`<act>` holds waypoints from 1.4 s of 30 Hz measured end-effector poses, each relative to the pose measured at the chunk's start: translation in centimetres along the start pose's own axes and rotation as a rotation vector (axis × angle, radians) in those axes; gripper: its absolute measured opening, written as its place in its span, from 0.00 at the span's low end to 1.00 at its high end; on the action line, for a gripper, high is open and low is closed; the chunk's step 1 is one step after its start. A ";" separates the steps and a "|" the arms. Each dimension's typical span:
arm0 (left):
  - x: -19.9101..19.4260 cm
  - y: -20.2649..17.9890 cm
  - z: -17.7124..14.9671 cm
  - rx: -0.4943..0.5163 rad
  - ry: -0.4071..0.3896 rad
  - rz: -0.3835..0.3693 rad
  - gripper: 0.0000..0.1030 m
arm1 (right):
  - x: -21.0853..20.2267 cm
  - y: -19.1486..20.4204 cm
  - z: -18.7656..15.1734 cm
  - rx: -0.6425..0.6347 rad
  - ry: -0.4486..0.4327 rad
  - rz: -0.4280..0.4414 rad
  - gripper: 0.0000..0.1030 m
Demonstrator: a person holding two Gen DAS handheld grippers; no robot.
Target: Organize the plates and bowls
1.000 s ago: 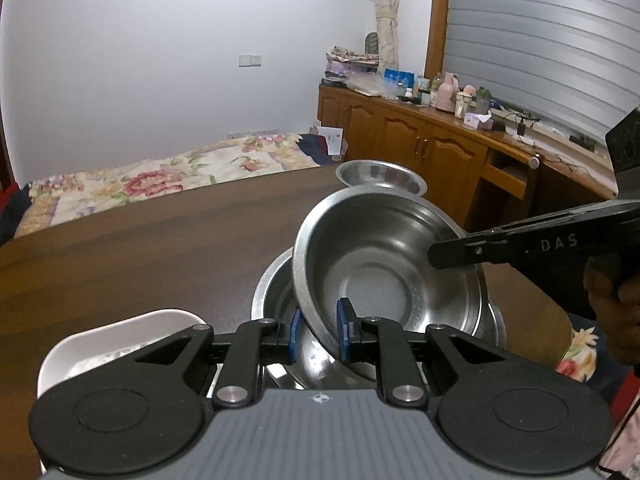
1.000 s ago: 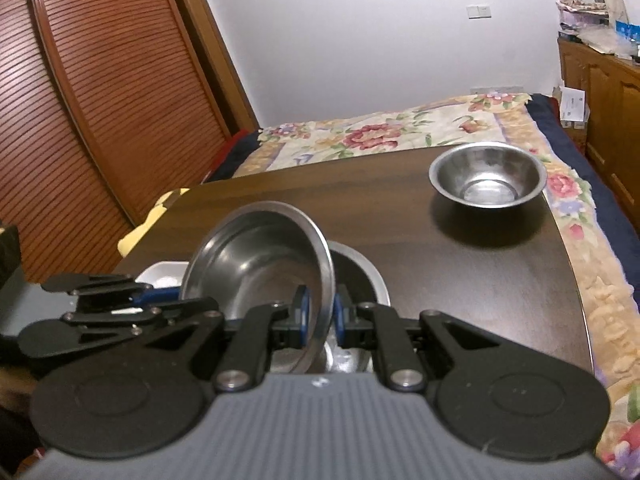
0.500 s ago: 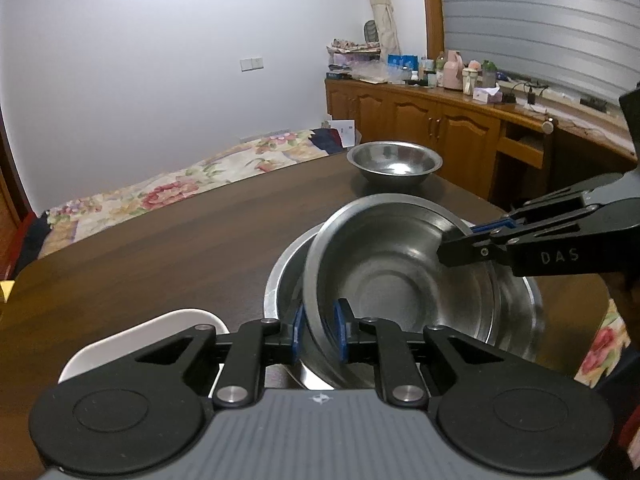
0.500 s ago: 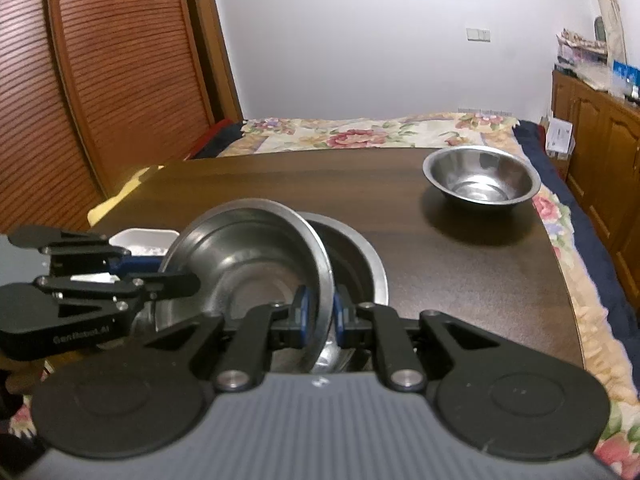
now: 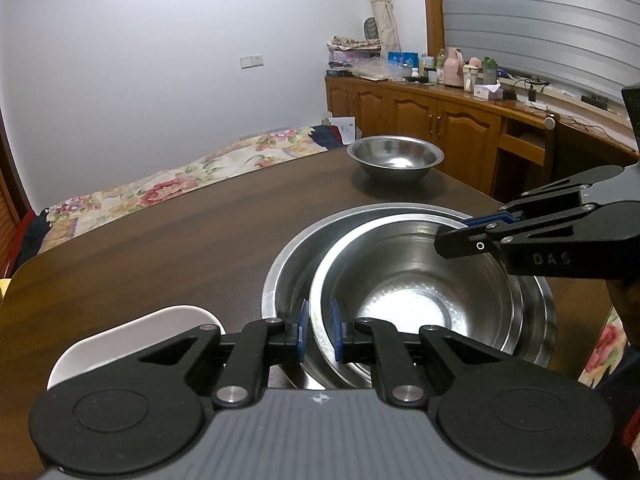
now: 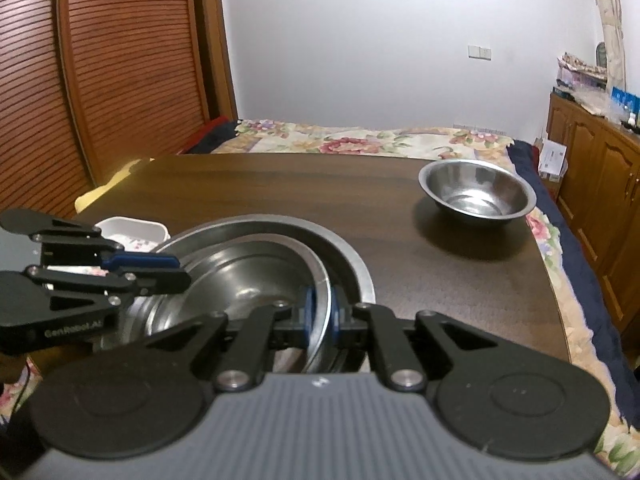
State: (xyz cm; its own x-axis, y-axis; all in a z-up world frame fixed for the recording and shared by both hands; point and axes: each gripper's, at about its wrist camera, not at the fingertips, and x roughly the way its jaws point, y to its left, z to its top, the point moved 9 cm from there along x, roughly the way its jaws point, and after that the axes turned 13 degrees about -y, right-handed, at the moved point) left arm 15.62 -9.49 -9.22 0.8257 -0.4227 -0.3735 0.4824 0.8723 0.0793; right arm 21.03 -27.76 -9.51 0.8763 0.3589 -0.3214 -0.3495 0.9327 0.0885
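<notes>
- Steel inner bowl (image 5: 408,292) sits nested in a wider bowl (image 5: 288,264) on the dark worktop (image 5: 160,248).
- Left hand-held gripper (image 5: 319,330) and right hand-held gripper (image 6: 320,312) each pinch its rim, jaws nearly closed.

Three steel bowls (image 5: 412,280) are on the worktop (image 5: 180,248): two nested together, and a third (image 5: 395,158) well apart beyond them. One white dish (image 5: 120,344) sits just beside the nested pair. Two hand-held grippers are in view.
</notes>
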 end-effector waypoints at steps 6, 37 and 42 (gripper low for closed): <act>0.1 0.2 0.1 -0.027 0.001 0.004 0.13 | 0.1 0.3 -0.1 -0.054 -0.018 -0.015 0.12; 2.4 0.0 9.9 -0.056 -0.108 -0.103 0.57 | -3.6 -6.0 7.1 0.058 -0.210 -0.110 0.15; 3.8 -0.2 11.6 -0.024 -0.117 -0.120 0.61 | -2.6 -8.1 7.8 0.058 -0.221 -0.165 0.15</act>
State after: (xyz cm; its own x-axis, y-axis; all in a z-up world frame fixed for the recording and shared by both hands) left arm 22.07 -14.12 0.09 0.7917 -0.5484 -0.2690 0.5735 0.8190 0.0182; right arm 24.19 -35.99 -2.09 0.9730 0.1951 -0.1229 -0.1823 0.9772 0.1085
